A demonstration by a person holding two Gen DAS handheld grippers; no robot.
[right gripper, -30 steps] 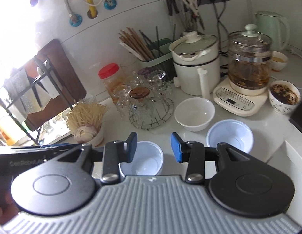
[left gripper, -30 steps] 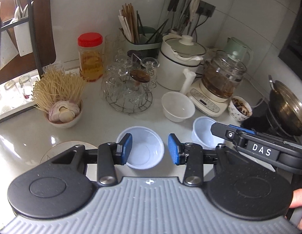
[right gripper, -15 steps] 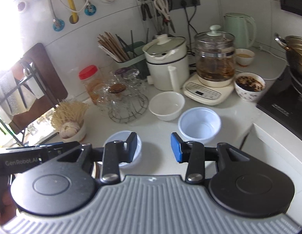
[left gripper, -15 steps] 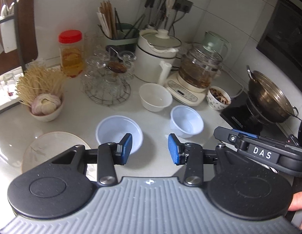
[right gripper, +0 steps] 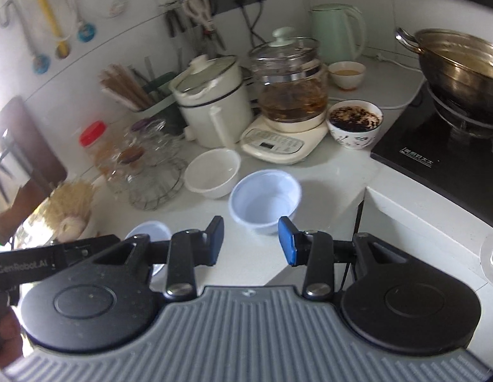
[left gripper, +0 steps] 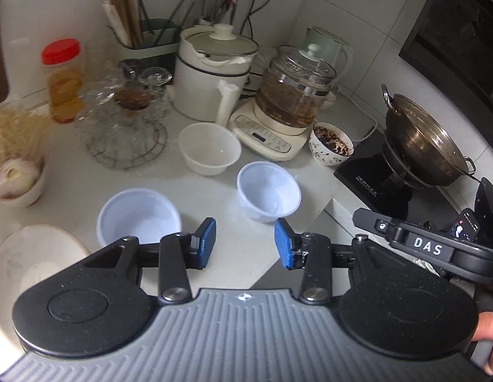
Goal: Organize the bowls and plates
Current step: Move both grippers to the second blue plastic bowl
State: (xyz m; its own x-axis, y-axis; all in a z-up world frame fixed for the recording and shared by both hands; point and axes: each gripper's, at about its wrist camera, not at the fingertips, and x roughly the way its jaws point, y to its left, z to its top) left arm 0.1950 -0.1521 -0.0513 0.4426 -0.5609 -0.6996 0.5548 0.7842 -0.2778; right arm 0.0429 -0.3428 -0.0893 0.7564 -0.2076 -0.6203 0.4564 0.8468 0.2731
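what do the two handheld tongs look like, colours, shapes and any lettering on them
Both are alike: a ribbed grey body, two round black discs, and black linkage arms with silver pivot bolts ending in blue rubber pads. The left tongs appear in the right view with white "GenRobot.AI" lettering on a black side bar. The right tongs appear in the left view with a "DAS" label. No sleeves or cables show.
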